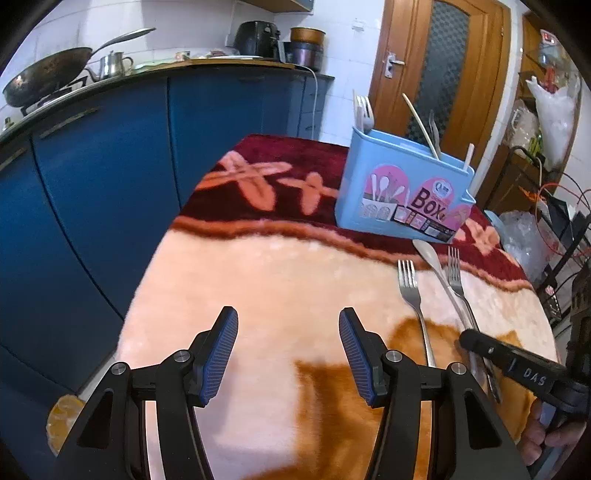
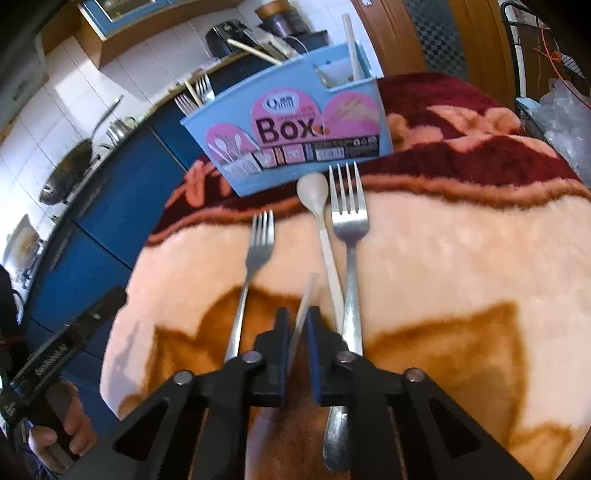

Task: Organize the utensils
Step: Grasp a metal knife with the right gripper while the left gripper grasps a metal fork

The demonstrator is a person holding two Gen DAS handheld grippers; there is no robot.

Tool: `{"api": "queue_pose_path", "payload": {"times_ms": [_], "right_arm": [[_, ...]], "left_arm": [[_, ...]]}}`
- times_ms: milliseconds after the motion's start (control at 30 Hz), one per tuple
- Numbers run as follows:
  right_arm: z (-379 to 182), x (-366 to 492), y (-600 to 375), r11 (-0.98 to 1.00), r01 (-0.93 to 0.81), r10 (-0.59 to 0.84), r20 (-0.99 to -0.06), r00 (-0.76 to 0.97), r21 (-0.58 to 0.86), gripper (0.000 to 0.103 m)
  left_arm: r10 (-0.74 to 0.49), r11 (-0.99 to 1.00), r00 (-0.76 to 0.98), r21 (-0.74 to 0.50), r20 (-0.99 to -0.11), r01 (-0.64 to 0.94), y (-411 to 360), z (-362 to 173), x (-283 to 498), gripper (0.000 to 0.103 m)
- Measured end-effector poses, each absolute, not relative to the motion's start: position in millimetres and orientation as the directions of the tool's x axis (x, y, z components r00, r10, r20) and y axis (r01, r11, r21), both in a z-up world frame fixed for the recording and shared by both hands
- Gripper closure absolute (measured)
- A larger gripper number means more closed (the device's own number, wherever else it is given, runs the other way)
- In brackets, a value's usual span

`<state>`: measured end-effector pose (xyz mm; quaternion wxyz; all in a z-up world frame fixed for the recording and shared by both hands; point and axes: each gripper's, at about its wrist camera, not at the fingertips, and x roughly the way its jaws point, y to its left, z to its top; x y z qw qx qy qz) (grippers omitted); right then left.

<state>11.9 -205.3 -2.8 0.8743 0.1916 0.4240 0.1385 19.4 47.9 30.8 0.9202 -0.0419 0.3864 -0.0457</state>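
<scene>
A blue box [image 2: 291, 122] with pink labels stands upright on the worktop's dark red far border, holding forks and pale sticks. Before it, on the peach pile, lie two steel forks [image 2: 255, 258] [image 2: 349, 236], tines toward the box, with a pale spoon [image 2: 317, 206] between them, just beside the right fork. A thin pale stick [image 2: 304, 306] is pinched in the right claw [image 2: 297, 325].

A home kitchen; blue cabinets [image 1: 110, 155] under a counter carrying a wok [image 1: 48, 74], kettle [image 1: 112, 63] and pots [image 1: 306, 44]; tiled walls [image 1: 177, 26]; wooden door [image 1: 439, 66].
</scene>
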Motion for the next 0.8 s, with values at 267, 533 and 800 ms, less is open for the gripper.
{"api": "queue_pose_path", "payload": {"times_ms": [267,533,800], "right_arm": [[25,1,-224,0.885,-0.122,0.392,-0.581,0.713,0.449,0.097],[32,1,-249,0.886,-0.101,0.363,-0.542,0.758,0.452,0.097],[25,2,-257,0.874,-0.098,0.378,-0.540,0.752,0.476,0.097]], "left_arm": [[-0.166,0.986,0.664,-0.115,-0.729,0.120,19,27,25,0.045],[-0.251,0.966,0.612,-0.153,-0.750,0.209,-14,22,44,0.045],[-0.322,0.937,0.471,-0.206,-0.822,0.281,-44,7,77,0.057]]}}
